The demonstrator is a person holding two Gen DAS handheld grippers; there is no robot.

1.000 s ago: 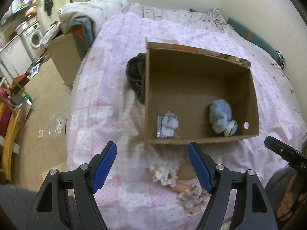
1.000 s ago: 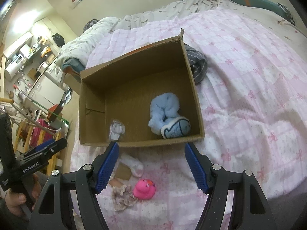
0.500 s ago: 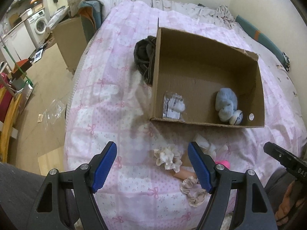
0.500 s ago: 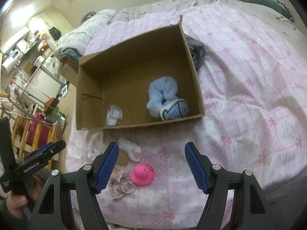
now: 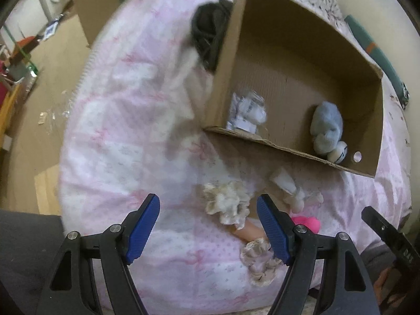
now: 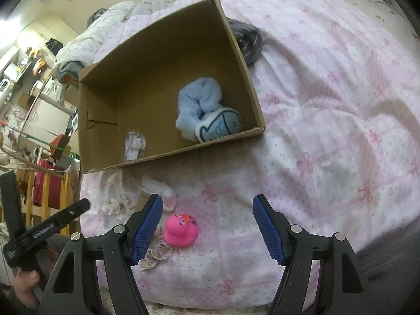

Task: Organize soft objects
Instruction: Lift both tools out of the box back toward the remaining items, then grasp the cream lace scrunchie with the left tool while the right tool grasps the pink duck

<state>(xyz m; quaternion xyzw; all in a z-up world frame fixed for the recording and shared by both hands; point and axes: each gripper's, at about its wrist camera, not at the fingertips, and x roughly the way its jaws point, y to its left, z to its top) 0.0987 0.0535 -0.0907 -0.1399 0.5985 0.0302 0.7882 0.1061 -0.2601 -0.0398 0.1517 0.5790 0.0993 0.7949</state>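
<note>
Cardboard, brown and open-topped, makes up the box that sits in the middle of the pink patterned bedspread, and it already holds a pale blue plush toy against its right wall and a small clear packet near its front left corner. The things yet to be sorted lie on the bedspread between the box's front wall and the near edge of the bed: a cream scrunchie, a second beige scrunchie closer to the edge, a white sock-like bundle just in front of the box, and a pink rubber duck.

The left gripper stands wide apart with nothing in it, angled steeply down above the cream scrunchie, which lies toward its right finger. The right gripper is equally wide and empty, with the duck just inside its left finger.

The step in hand looks like the reach for a pick-up, not yet a grasp. Next, each gripper probably needs to centre over its target, go down until the fingers straddle it, and close gently, since these things compress; then lift over the front wall into the box.
</note>
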